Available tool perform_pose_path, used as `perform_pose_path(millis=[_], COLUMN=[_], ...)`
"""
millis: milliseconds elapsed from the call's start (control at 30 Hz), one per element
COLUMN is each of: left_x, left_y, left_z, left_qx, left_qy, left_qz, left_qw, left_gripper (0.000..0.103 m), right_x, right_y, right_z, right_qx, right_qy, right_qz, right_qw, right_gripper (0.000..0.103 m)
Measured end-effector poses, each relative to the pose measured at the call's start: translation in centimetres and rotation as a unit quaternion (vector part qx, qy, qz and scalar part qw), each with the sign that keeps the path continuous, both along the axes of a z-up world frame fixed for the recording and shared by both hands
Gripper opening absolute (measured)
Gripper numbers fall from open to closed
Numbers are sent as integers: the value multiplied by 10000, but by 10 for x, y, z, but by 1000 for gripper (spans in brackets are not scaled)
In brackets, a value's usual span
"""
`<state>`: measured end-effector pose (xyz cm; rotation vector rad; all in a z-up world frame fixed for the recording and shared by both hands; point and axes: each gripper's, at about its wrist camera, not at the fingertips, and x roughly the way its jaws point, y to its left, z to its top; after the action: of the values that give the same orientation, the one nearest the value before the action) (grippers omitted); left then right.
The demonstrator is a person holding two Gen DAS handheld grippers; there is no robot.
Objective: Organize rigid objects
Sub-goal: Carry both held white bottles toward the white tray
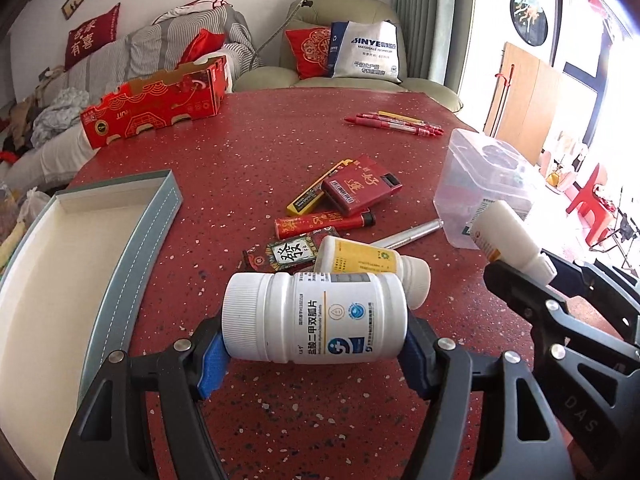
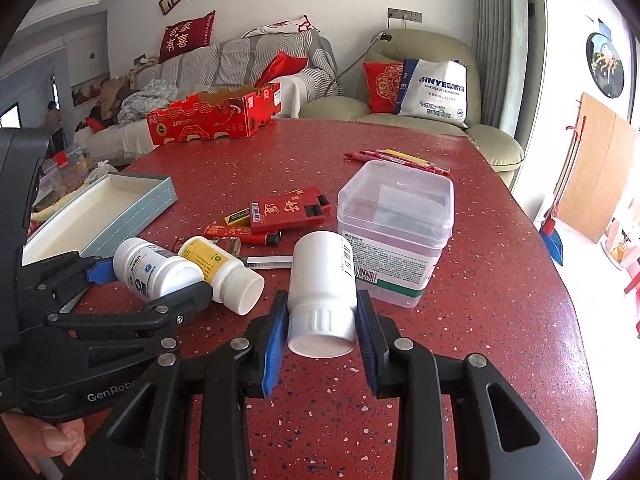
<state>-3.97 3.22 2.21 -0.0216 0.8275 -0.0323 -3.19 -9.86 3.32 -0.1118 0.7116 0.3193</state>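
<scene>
Your left gripper (image 1: 314, 354), black angular arms with cut-out slots, round silver screws, blue pads on its fingers (image 1: 214, 360), your right gripper (image 2: 322, 340) built alike, white "GenRobot" lettering on the left gripper's body, your bare hand (image 2: 52, 444) beneath that lettering, thumbnail showing

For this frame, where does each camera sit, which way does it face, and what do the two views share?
Left wrist: rides the left tool, looking forward across the red table toward the sofa; its own fingers clamp a white bottle with blue print, and the right tool enters at right.
Right wrist: rides the right tool, facing the same way; its fingers clamp a plain white bottle, with the left tool and a thumb at left.
Shared: yellow-label bottle, clear box, grey tray.
</scene>
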Motion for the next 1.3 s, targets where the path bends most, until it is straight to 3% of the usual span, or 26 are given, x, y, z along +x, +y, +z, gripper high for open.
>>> perform_pose_path(millis=[233,600,933,1200,1300], left_x=[-3,-2,0,-4,-9], left_y=[-1,7,-2,-1,-2], left_z=[-1,0,-2,3,7], left_qx=[125,160,283,347,585], left_qy=[-56,-72,-21,-182,-258], left_qz=[93,391,174,254,317], left_qw=[9999,9991,9994,9989,9975], left_gripper=[73,73,73,73,73], right_x=[2,-30,-32,-30,-29], right_y=[-6,4,10,7,8], right_z=[-1,15,16,16,15], right_qx=[92,162,272,293,255], right_qy=[47,-813,-891,-841,-782], right_qz=[-156,346,644,453,437], right_qw=[9998,9960,9936,9950,9957], right_gripper=[34,34,34,34,34])
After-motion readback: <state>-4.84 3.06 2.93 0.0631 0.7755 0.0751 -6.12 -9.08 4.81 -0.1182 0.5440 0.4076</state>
